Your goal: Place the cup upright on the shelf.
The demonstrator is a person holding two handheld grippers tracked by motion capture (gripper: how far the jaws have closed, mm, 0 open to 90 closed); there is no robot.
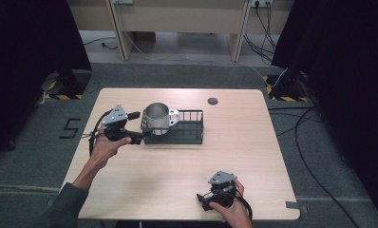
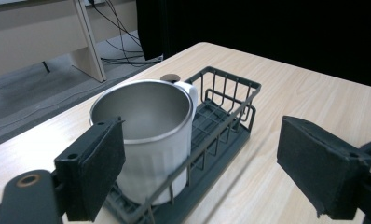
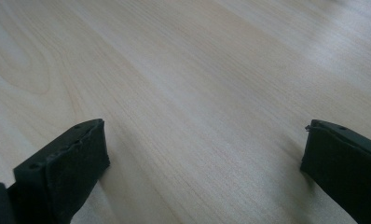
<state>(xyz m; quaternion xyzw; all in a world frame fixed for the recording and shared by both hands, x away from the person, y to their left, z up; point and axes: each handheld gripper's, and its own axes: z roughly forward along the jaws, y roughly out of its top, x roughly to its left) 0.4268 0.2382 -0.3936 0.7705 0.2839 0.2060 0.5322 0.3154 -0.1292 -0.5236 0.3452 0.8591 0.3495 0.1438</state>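
Observation:
A white mug point(image 1: 158, 118) with a metal inside stands upright at the left end of a black wire basket point(image 1: 189, 134) in the middle of the table. Its handle points toward the basket's far side. My left gripper point(image 1: 136, 127) is open just left of the basket, level with the mug. In the left gripper view the mug point(image 2: 148, 135) sits close ahead behind the basket's wire wall point(image 2: 221, 126), with one pad point(image 2: 97, 170) in front of it and nothing held. My right gripper point(image 1: 202, 201) rests open near the table's front edge, its pads point(image 3: 65, 165) over bare wood.
A small dark round disc point(image 1: 212, 100) lies on the table behind the basket. Cables run over the floor at the right. Desk legs stand beyond the far edge of the table point(image 1: 253, 156).

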